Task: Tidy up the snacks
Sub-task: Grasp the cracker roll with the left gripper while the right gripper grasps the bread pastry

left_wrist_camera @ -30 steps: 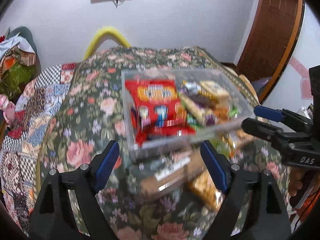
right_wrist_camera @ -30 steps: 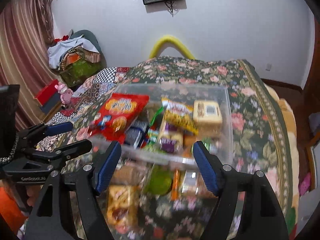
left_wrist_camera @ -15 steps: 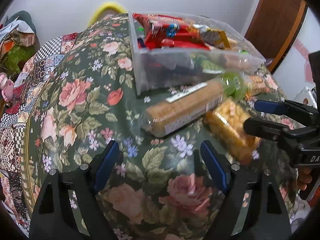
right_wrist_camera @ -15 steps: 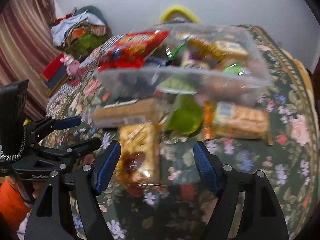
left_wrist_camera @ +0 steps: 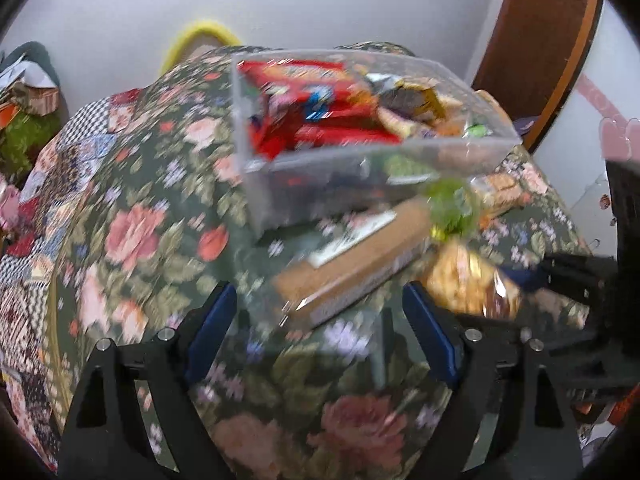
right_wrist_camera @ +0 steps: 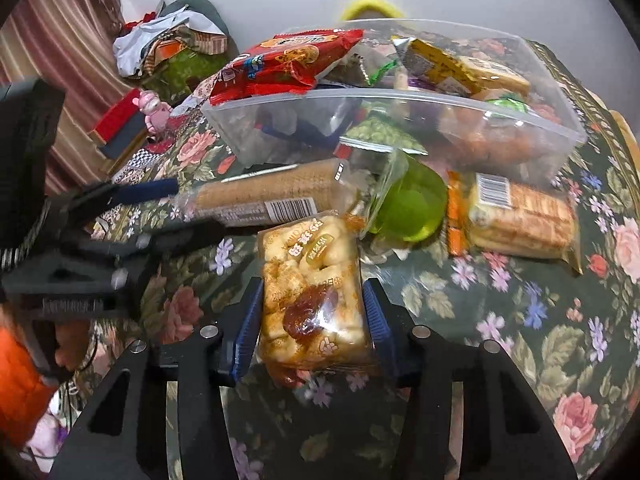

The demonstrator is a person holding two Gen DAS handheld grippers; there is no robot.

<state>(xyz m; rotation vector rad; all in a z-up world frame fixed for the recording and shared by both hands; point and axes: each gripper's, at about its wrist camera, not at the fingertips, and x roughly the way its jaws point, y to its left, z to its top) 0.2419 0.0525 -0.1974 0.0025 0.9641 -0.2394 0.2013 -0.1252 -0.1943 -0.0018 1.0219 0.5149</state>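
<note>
Floral bedspread (right_wrist_camera: 500, 320), clear bin (right_wrist_camera: 400, 96) beyond the jaws — right gripper (right_wrist_camera: 314, 320) has just closed on the pastry packet (right_wrist_camera: 312, 280), left gripper (left_wrist_camera: 320, 328) gapes empty short of the biscuit roll (left_wrist_camera: 352, 268); next, probably lift packet binward.

The right gripper (right_wrist_camera: 314, 326) points steeply down, its jaws having just been closing, and its blue pads (right_wrist_camera: 248, 328) now press both sides of a clear snack packet (right_wrist_camera: 314, 292). The left gripper (left_wrist_camera: 320, 336) (blurred in its own view) tilts down too, jaws spread wide with nothing between them.
</note>
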